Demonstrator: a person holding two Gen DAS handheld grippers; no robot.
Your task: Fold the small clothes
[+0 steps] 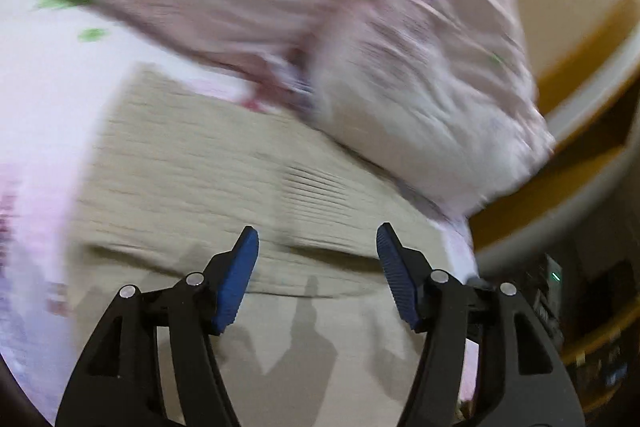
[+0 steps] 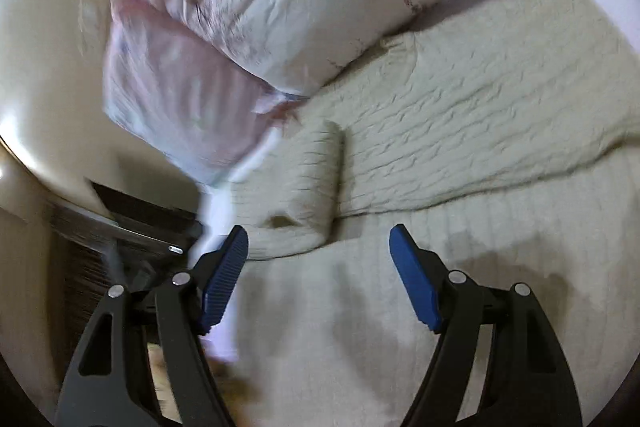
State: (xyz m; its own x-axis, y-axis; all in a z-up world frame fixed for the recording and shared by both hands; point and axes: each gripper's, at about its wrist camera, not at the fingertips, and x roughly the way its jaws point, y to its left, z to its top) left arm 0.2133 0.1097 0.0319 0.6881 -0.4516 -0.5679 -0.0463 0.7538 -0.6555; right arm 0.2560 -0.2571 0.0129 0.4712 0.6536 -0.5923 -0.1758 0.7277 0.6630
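both tongs, left gripper (image 1: 318, 269) and right gripper (image 2: 318, 273), are hanging released over a half-folded cream sweater (image 2: 460, 155); probably next: pinching an edge.

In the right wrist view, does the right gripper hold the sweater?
No, the right gripper is open, and its blue fingers hover above the sweater with nothing between them.

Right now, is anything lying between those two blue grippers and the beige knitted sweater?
No. The left gripper and the right gripper both hang open right over the beige sweater. The pink quilt lies bunched at its far edge, beyond both.
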